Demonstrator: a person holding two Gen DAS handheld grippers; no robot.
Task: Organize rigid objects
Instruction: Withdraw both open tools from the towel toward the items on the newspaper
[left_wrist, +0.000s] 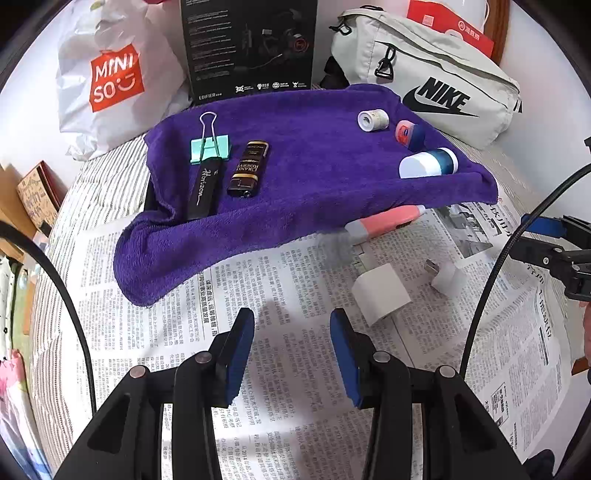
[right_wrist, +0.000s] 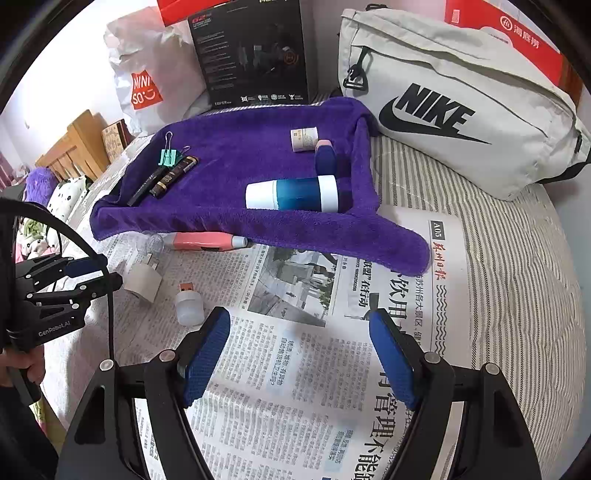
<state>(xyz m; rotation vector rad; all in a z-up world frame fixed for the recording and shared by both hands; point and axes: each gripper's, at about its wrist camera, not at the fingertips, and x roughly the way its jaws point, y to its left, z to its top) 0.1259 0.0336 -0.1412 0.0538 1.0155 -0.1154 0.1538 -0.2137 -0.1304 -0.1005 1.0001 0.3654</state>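
Note:
A purple towel (left_wrist: 314, 173) (right_wrist: 236, 162) carries a green binder clip (left_wrist: 209, 146), a black pen case (left_wrist: 205, 188), a brown lighter (left_wrist: 249, 168), a white roll (left_wrist: 373, 119), a small blue tin (left_wrist: 408, 133) and a white-and-blue bottle (right_wrist: 291, 192). On the newspaper in front lie a pink pen (right_wrist: 207, 240), a white charger cube (left_wrist: 380, 291) (right_wrist: 142, 282) and a small USB plug (left_wrist: 445, 275) (right_wrist: 189, 302). My left gripper (left_wrist: 291, 325) hovers open over the newspaper, left of the cube. My right gripper (right_wrist: 299, 321) is open too, right of the USB plug. Both are empty.
Behind the towel stand a Miniso bag (left_wrist: 110, 77), a black box (left_wrist: 251, 48) and a grey Nike bag (right_wrist: 461, 107). Newspaper (right_wrist: 295, 387) covers a striped sheet (right_wrist: 517, 295). A hand (right_wrist: 26, 363) holds the left gripper's handle. Cables arc across both views.

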